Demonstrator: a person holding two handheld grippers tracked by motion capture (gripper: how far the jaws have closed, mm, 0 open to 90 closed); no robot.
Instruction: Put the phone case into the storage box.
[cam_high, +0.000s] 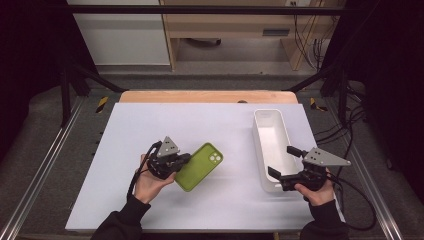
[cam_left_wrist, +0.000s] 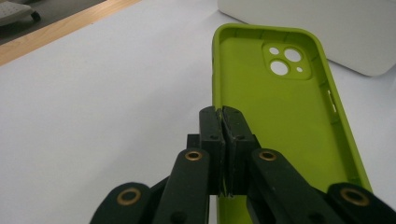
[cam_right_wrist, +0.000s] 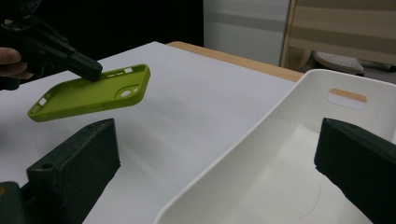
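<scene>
A lime green phone case (cam_high: 198, 166) hangs tilted above the white table top, hollow side up, camera holes at its far end. My left gripper (cam_high: 183, 158) is shut on the case's left side wall (cam_left_wrist: 217, 100); the right gripper view shows the case (cam_right_wrist: 91, 92) lifted off the surface. A long white bin (cam_high: 270, 146) lies at the right of the table. My right gripper (cam_high: 282, 162) is open, its jaws standing wide on either side of the bin's near left wall (cam_right_wrist: 243, 149), one jaw outside and one over the bin's inside.
The white sheet (cam_high: 150, 125) covers most of the table, with a wooden edge (cam_high: 207, 96) at the back. Metal rails run down both sides. Cables (cam_high: 350, 130) lie to the right. Shelving stands beyond the table.
</scene>
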